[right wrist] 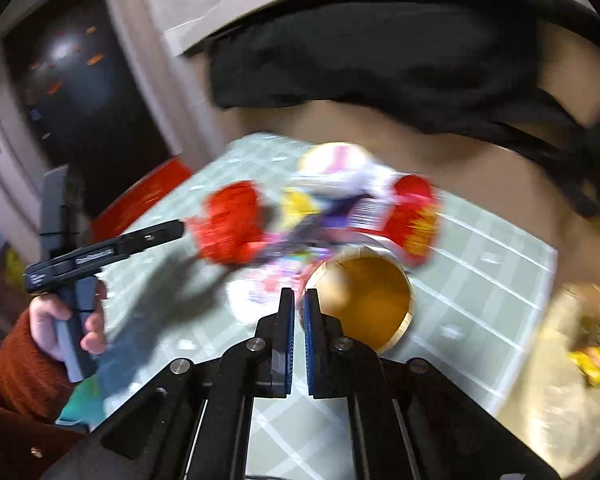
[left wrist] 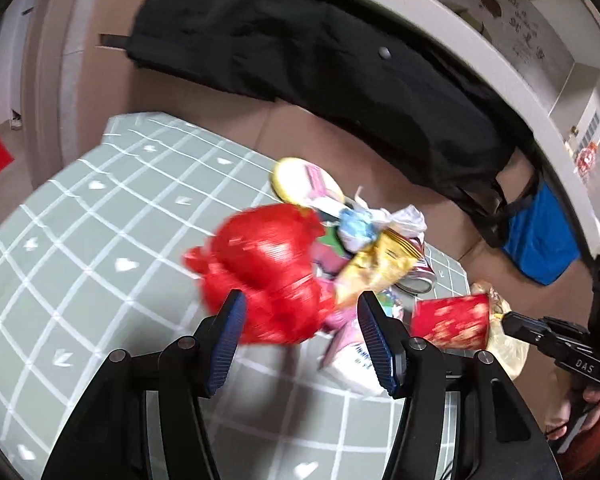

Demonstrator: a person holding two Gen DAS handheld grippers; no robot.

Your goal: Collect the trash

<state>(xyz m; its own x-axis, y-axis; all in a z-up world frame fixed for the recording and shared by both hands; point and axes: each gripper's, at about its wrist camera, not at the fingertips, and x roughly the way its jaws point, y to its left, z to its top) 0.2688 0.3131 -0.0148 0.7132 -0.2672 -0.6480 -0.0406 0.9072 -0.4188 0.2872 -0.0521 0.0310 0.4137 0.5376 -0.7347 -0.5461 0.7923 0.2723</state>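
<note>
Red paper cup (right wrist: 370,304), gold inside, hangs by its rim in the right gripper (right wrist: 299,300), jaws pinched shut on it, long axis along the fingers, mouth facing the camera, above the green checked surface (left wrist: 80,260). The left gripper (left wrist: 300,316), jaws wide and empty, hovers by a red bag (left wrist: 268,272) in the trash heap.

Red bag (left wrist: 268,276): thin, crinkled glossy plastic. Gold wrapper (left wrist: 374,268) at its 3 o'clock: shiny foil. Tablecloth (left wrist: 80,264): smooth, matt. Black garment (left wrist: 320,68): matt cloth.
</note>
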